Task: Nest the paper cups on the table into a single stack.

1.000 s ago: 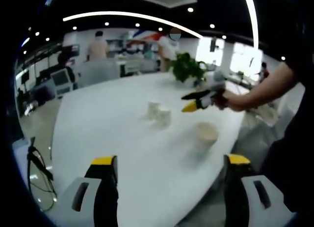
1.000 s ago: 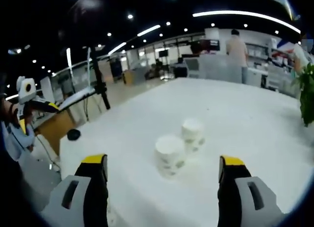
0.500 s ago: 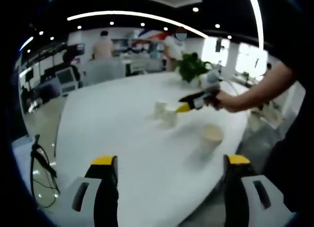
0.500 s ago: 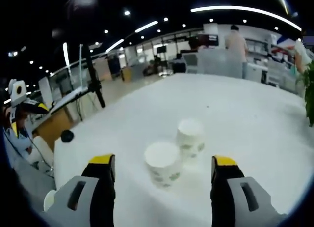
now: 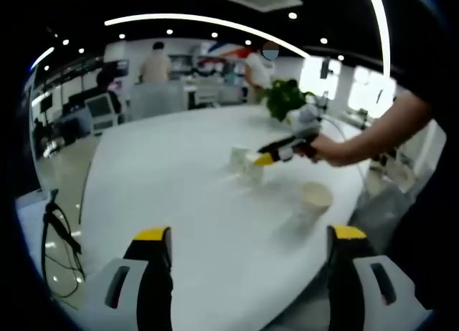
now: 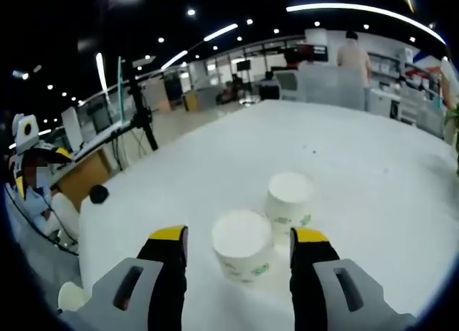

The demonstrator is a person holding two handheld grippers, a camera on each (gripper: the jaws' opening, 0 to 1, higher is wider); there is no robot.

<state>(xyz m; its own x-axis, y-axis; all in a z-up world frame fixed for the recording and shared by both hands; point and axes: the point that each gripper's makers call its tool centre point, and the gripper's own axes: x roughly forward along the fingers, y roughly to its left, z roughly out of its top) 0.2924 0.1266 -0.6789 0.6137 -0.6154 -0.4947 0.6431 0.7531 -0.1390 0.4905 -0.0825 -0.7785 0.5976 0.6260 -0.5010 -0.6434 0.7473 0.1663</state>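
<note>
Right tongs released, jaws narrower than 0.5 s ago and now flanking the near inverted cup, apparently not touching. Second inverted cup just behind. Left tongs released, well short of upright third cup. Three cups total on white tabletop. One plant far.

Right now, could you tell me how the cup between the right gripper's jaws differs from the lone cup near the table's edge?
The near cup stands upside down, base up; the lone cup stands upright, mouth open. The near cup sits beside another inverted cup; the lone cup stands apart. Both are white paper cups on the table.
</note>
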